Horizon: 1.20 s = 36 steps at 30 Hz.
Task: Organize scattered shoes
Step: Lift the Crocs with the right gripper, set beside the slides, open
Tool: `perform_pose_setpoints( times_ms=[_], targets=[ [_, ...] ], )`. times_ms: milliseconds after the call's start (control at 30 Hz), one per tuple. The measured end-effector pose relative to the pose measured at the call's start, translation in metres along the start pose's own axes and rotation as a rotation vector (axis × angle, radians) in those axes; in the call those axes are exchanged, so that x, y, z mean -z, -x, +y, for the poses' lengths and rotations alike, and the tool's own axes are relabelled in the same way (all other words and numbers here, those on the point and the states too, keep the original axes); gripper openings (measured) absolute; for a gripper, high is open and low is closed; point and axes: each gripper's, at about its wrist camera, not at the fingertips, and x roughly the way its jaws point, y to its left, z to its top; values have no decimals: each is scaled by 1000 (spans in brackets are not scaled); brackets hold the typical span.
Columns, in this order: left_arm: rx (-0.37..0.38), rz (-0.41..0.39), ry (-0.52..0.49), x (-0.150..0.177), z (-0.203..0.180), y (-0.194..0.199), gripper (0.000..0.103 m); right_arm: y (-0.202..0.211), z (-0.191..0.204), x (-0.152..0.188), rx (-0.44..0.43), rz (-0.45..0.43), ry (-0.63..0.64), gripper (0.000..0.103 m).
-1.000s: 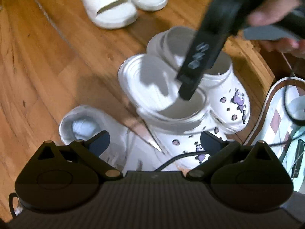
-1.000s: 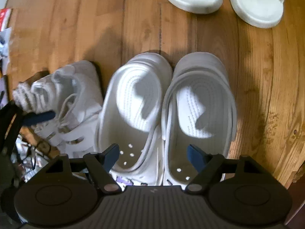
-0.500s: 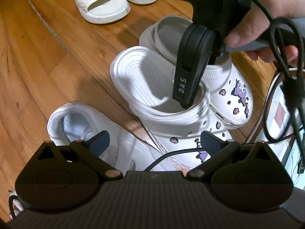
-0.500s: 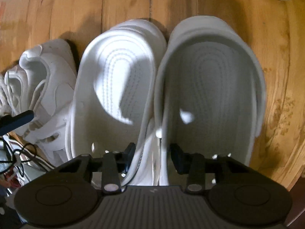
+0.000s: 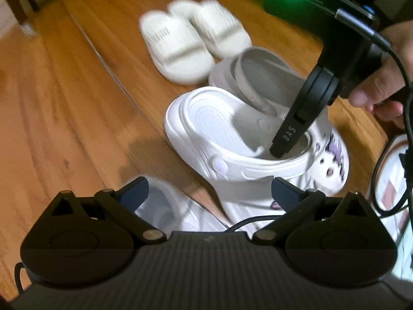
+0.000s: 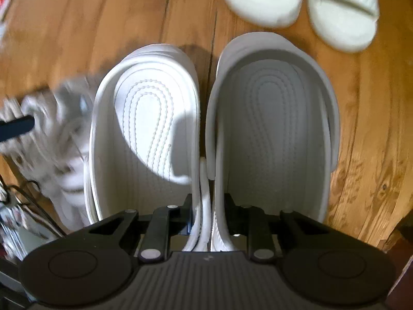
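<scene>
The right hand-held gripper (image 6: 207,206) is closing on the touching inner walls of two white foam clogs with purple charms (image 5: 232,139), one finger inside each shoe, pinching both walls together, probably so the pair can be carried as one. The clogs stand side by side on the wooden floor (image 6: 108,25), just behind a pair of cream ridged slide sandals (image 6: 302,2) already lined up. The left hand-held gripper (image 5: 209,193) hangs spread and empty over a white lace-up sneaker (image 6: 62,139), likely its next pick.
</scene>
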Motion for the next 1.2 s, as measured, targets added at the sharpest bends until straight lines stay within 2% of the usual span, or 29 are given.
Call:
perform_pose_setpoints(
  times_ms=[133, 233, 300, 467, 533, 633, 733, 867, 900, 933, 967, 1000, 1133, 1200],
  targets=[
    [-47, -43, 33, -13, 22, 20, 103, 36, 11, -24, -27, -115, -11, 22],
    [-30, -89, 131, -24, 58, 34, 103, 59, 23, -45, -47, -191, 1, 22],
    [-56, -147, 208, -25, 84, 39, 103, 73, 35, -60, -63, -247, 23, 22],
    [-80, -134, 303, -21, 127, 28, 103, 85, 64, -105, -105, -339, 46, 22],
    [-84, -134, 323, -22, 140, 23, 103, 80, 77, -125, -93, -346, 51, 22],
    [-70, -104, 350, -28, 161, 3, 103, 62, 90, -159, -90, -308, 37, 22],
    [-30, -82, 420, -29, 187, -19, 103, 37, 102, -190, -54, -262, 28, 22],
    [-35, -76, 445, -30, 213, -43, 103, 15, 113, -218, -23, -222, 18, 21],
    [-32, -70, 459, -31, 219, -51, 103, 9, 113, -226, -28, -239, -13, 33],
    [-30, -61, 473, -32, 224, -58, 103, 9, 114, -231, -43, -294, -28, 40],
    [-24, -46, 494, -33, 230, -66, 103, 11, 114, -231, -31, -353, -38, 62],
    [-9, -36, 511, -33, 233, -74, 103, 12, 114, -229, 1, -401, -55, 72],
    [44, -27, 529, -34, 229, -88, 103, 12, 106, -210, -21, -460, -39, 69],
    [49, -32, 516, -33, 224, -92, 103, 12, 88, -190, -66, -481, -42, 69]
  ],
)
